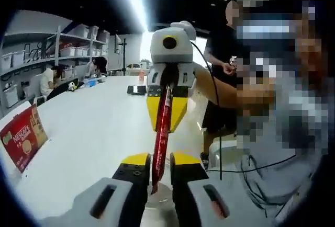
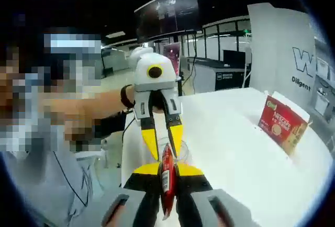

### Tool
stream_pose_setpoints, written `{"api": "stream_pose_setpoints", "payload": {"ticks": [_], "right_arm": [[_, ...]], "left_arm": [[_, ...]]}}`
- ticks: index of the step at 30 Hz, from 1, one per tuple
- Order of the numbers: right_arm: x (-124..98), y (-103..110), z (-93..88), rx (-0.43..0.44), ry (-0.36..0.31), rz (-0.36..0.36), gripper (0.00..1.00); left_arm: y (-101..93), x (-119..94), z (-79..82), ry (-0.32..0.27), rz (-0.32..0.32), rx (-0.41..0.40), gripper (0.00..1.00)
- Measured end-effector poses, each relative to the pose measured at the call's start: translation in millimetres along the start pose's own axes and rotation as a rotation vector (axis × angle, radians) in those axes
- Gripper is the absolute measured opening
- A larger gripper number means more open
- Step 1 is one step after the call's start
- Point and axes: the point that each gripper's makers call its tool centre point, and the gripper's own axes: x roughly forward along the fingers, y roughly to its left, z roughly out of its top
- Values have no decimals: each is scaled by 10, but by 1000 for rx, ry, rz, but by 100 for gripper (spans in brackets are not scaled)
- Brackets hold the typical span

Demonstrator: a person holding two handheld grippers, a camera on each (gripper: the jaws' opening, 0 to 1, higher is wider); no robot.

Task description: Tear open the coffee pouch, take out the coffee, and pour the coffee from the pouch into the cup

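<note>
- While the left gripper view looks along its own jaws, the left gripper (image 1: 158, 170) has its jaws apart, the red coffee pouch (image 1: 162, 133) hanging in the gap between them; whether the jaws touch it I cannot tell.
- Across from it the right gripper (image 1: 166, 113) is clamped on the pouch's upper part, its yellow fingertips (image 1: 178, 109) pressed together around the strip.
- From the right gripper view the same pouch (image 2: 167, 177) stands between the right gripper (image 2: 167, 177) jaws, pinched tight, while the left gripper (image 2: 163, 142) faces it with its yellow tips spread (clearly parted here).
- A clear cup (image 2: 184, 154) sits on the white table (image 2: 235, 148) just under and behind the pouch; in the left gripper view the cup (image 1: 157, 195) is mostly hidden between the jaws.
- A red coffee box (image 2: 281, 124) stands on the table well apart from the cup, and appears at the left edge of the other view (image 1: 22, 137), partly cut off.
- Shelves with bins (image 1: 31, 59) line the far wall, and a person in black (image 1: 222, 75) stands beyond the table.
</note>
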Motion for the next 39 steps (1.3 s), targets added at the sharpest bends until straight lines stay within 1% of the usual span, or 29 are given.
{"api": "stream_pose_setpoints", "payload": {"ticks": [7,12,17,22,26,29,30,32,33,34,35,39], "right_arm": [[45,28,10,-49,104,8,10],[46,35,24,-69,155,16,10],[47,57,16,-79,183,15,10],[46,54,19,-83,173,15,10],[29,53,26,-86,126,12,11],[9,31,77,-99,66,10,11],[-11,25,91,-109,36,7,11],[-24,34,116,-112,0,12,15],[-38,39,161,-110,-62,7,18],[-53,43,178,-110,-99,9,21],[-63,46,188,-105,-124,10,22],[-136,32,281,-53,-323,9,23]], "left_arm": [[-12,20,-16,7,-10,0,14],[-34,19,0,2,-18,5,13],[-52,29,2,-4,-18,30,9],[-59,18,2,-13,-4,75,6],[-46,15,8,-32,12,90,6],[-38,15,33,-58,17,90,5],[-33,11,47,-70,21,92,5],[-30,6,58,-83,25,93,5],[-25,-1,60,-92,31,92,5],[-26,-9,61,-102,32,89,5],[-29,-13,60,-108,31,86,5],[-36,-40,53,-154,37,74,5]]}}
